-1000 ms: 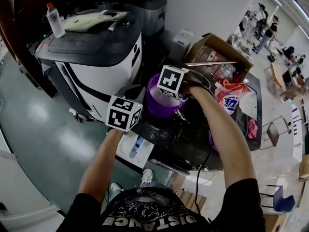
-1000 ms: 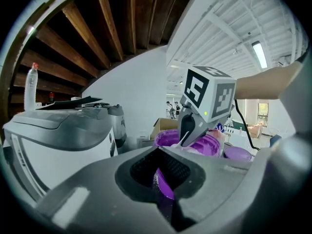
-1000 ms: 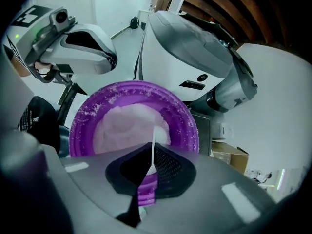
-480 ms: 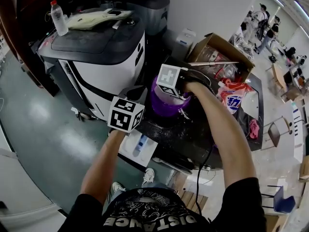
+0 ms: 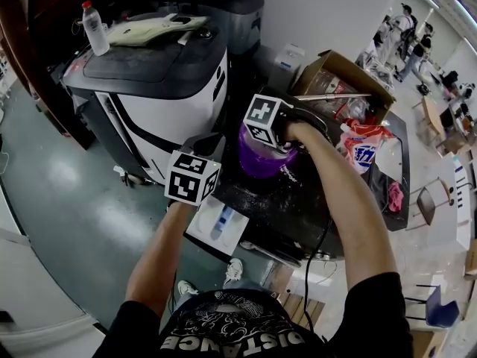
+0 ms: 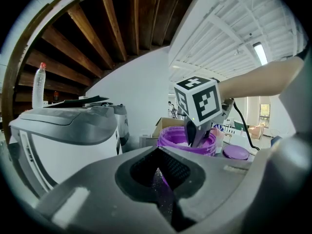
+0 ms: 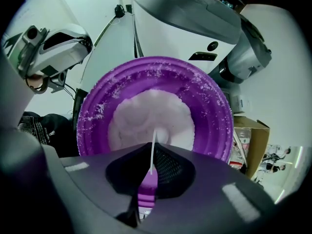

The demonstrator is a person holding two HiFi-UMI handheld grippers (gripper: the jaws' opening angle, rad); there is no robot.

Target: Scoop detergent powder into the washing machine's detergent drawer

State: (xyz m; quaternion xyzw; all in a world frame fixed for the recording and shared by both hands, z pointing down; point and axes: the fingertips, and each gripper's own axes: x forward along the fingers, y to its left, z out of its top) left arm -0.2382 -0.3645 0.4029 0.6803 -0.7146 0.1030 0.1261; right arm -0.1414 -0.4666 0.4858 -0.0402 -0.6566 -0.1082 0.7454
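A purple tub (image 7: 214, 111) of white detergent powder (image 7: 146, 116) stands on the dark washing machine top (image 5: 298, 207). My right gripper (image 7: 148, 179) is shut on the purple handle of a scoop (image 7: 147, 191), whose thin white edge points into the powder. From above, the right gripper (image 5: 272, 149) hangs over the tub (image 5: 253, 162). My left gripper (image 5: 211, 149) is shut, a little left of the tub, with nothing clearly held. Below it the white detergent drawer (image 5: 218, 226) stands pulled out, with a blue part inside.
A white and black machine (image 5: 141, 73) with a plastic bottle (image 5: 95, 27) on top stands to the left. Behind the tub are a cardboard box (image 5: 339, 77) and a detergent bag (image 5: 359, 149). The purple lid (image 6: 236, 151) lies right of the tub.
The right gripper has stayed over the tub, shifting only slightly. The left gripper has hardly moved.
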